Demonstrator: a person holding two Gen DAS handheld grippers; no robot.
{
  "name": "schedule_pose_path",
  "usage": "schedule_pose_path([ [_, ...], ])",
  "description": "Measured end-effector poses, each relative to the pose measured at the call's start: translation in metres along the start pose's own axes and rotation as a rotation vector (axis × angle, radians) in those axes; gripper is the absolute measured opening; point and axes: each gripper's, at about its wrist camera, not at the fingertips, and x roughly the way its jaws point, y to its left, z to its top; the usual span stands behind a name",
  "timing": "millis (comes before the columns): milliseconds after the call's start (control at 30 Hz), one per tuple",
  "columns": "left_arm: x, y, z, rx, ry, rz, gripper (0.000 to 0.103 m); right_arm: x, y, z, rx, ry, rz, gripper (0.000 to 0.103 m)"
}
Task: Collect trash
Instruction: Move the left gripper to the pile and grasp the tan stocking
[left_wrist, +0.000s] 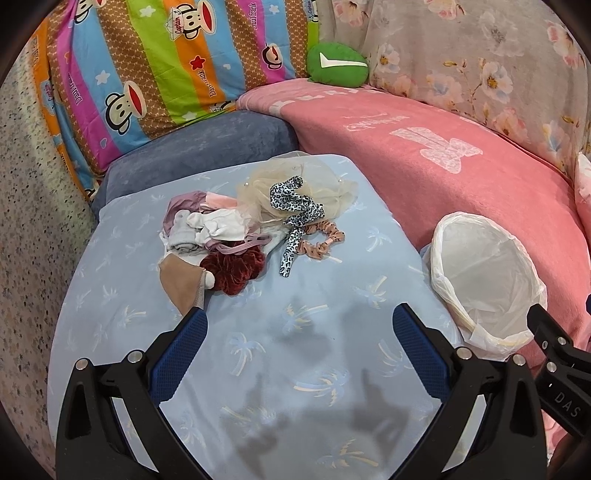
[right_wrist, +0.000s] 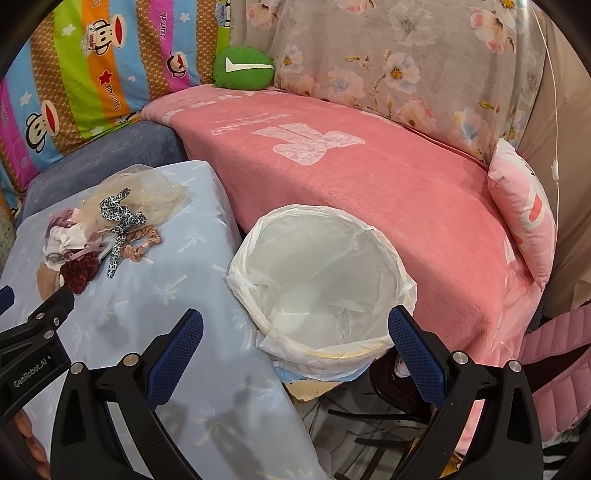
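A pile of small fabric scraps (left_wrist: 221, 232) lies on the light blue cushion (left_wrist: 295, 350): a dark red scrunchie (left_wrist: 234, 267), a leopard-print strip (left_wrist: 295, 212), a pink scrunchie (left_wrist: 325, 242), a cream mesh piece (left_wrist: 325, 184) and white bits. The pile also shows in the right wrist view (right_wrist: 107, 229). A bin lined with a white bag (left_wrist: 484, 277) stands to the right, empty inside (right_wrist: 317, 273). My left gripper (left_wrist: 299, 317) is open and empty, hovering short of the pile. My right gripper (right_wrist: 295, 321) is open and empty over the bin's near rim.
A pink blanket (right_wrist: 369, 177) covers the sofa behind the bin. A green plush (left_wrist: 338, 66), a striped cartoon quilt (left_wrist: 155, 74) and a floral cover (left_wrist: 480, 62) stand at the back. A pink pillow (right_wrist: 524, 210) leans at right. Dark chair legs (right_wrist: 369, 424) show below the bin.
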Motion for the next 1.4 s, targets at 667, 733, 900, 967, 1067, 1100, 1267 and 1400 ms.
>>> schedule_pose_path([
  [667, 0.032, 0.052, 0.004, -0.047, 0.026, 0.039, 0.096, 0.008, 0.045, 0.013, -0.039, -0.015, 0.041, 0.097],
  [733, 0.039, 0.061, 0.005, -0.052, 0.028, 0.064, 0.096, 0.011, 0.053, 0.016, -0.046, -0.017, 0.052, 0.097],
  [900, 0.061, 0.091, 0.006, -0.090, 0.068, 0.072, 0.096, 0.020, 0.077, 0.024, -0.062, -0.025, 0.079, 0.097],
  [967, 0.070, 0.105, 0.006, -0.113, 0.082, 0.076, 0.096, 0.023, 0.086, 0.027, -0.067, -0.027, 0.091, 0.097],
  [1067, 0.081, 0.126, 0.005, -0.152, 0.097, 0.072, 0.096, 0.031, 0.101, 0.032, -0.080, -0.026, 0.105, 0.097],
  [1100, 0.085, 0.131, 0.005, -0.167, 0.103, 0.064, 0.096, 0.034, 0.107, 0.033, -0.085, -0.024, 0.109, 0.097],
  [1267, 0.102, 0.155, 0.006, -0.242, 0.133, 0.016, 0.095, 0.046, 0.134, 0.037, -0.102, -0.014, 0.139, 0.097],
  [1400, 0.115, 0.165, 0.007, -0.297, 0.163, -0.028, 0.090, 0.057, 0.156, 0.040, -0.123, -0.001, 0.154, 0.097],
])
